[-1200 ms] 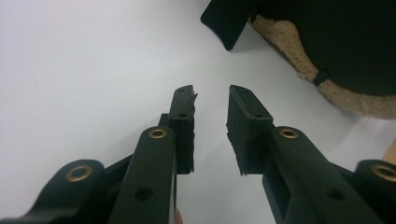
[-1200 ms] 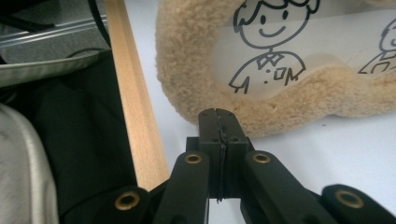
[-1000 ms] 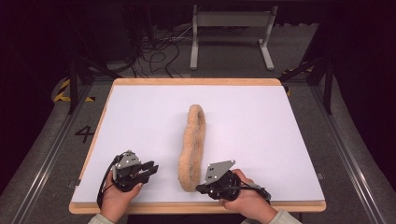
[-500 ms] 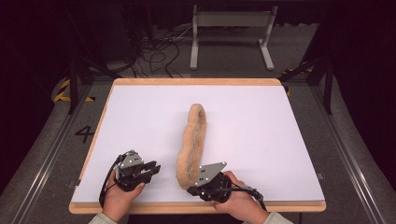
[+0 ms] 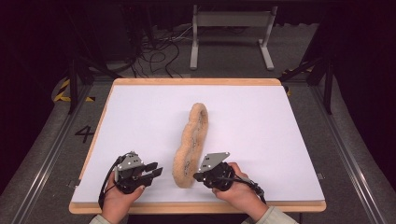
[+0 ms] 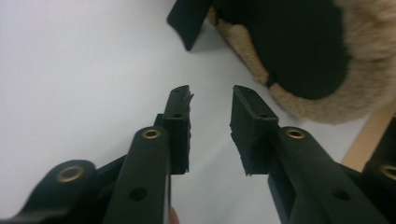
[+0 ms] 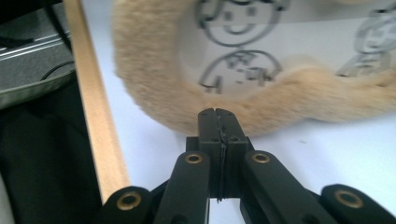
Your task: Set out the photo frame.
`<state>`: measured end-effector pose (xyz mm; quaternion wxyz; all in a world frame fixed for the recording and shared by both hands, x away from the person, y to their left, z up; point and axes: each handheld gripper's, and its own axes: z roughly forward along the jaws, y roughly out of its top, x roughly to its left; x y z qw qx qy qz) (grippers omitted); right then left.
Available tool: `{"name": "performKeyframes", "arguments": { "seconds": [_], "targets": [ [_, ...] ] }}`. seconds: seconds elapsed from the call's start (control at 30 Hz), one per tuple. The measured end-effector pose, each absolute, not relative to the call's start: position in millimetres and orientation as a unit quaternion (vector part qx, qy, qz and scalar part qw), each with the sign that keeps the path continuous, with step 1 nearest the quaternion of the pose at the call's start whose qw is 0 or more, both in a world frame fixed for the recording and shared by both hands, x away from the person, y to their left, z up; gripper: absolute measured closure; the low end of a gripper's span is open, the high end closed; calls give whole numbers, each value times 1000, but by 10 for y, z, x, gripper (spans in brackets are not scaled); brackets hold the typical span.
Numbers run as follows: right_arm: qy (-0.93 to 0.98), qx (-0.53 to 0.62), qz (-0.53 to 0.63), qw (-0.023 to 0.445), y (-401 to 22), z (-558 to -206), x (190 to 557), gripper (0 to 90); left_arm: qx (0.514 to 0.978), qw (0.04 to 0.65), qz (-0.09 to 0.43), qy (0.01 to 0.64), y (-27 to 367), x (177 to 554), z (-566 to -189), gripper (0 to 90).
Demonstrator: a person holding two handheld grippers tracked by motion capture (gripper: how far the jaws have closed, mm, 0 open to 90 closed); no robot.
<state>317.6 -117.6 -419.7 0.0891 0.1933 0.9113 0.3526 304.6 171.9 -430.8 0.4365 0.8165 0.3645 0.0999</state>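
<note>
A white table [image 5: 140,121] with a pale wooden edge stands in a dark room, with cables and a grey metal stand on the floor behind it. Down its middle lies a long, tan, fluffy band [image 5: 191,140], narrow and slightly wavy, reaching from mid-table toward the near edge; its inner face is smooth and pale with grey printed smiley faces, ringed by a furry border. The right gripper [image 5: 201,176] sits at the near end of the band, jaws pressed flat together with nothing between them, tips touching or just short of the fur. Judging by that, the step in hand is probably taking hold of this end, so the jaws would need to part first and then bite the fluffy rim itself, deep enough not to pinch loose fibres only. The left gripper [image 5: 156,169] waits just beside the same end on the other side, jaws partly open and empty; it could steady the band.
</note>
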Motion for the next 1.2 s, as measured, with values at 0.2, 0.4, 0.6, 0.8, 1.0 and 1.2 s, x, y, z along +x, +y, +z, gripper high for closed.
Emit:
{"name": "performKeyframes", "arguments": {
  "seconds": [0.2, 0.4, 0.6, 0.8, 1.0, 1.2],
  "targets": [
    [900, 227, 357, 109, -1385, -4147, 3260, 900, 807, 468, 82, 350, 1675, 2912, -4133, 589],
    [889, 250, 364, 121, -1539, -4104, 3314, 900, 813, 476, 51, 332, 1558, 2752, -4035, 463],
    [887, 255, 364, 122, -1558, -4104, 3314, 900, 824, 464, 28, 324, 1398, 2730, -4026, 309],
    [886, 258, 365, 126, -1584, -4102, 3326, 900, 828, 442, 25, 344, 1217, 2846, -4149, 244],
    [883, 264, 367, 129, -1621, -4095, 3331, 900, 833, 426, 31, 351, 1053, 2890, -4225, 244],
    [881, 270, 367, 130, -1666, -4095, 3327, 893, 836, 414, 46, 358, 949, 2931, -4262, 311]
  ]
}}
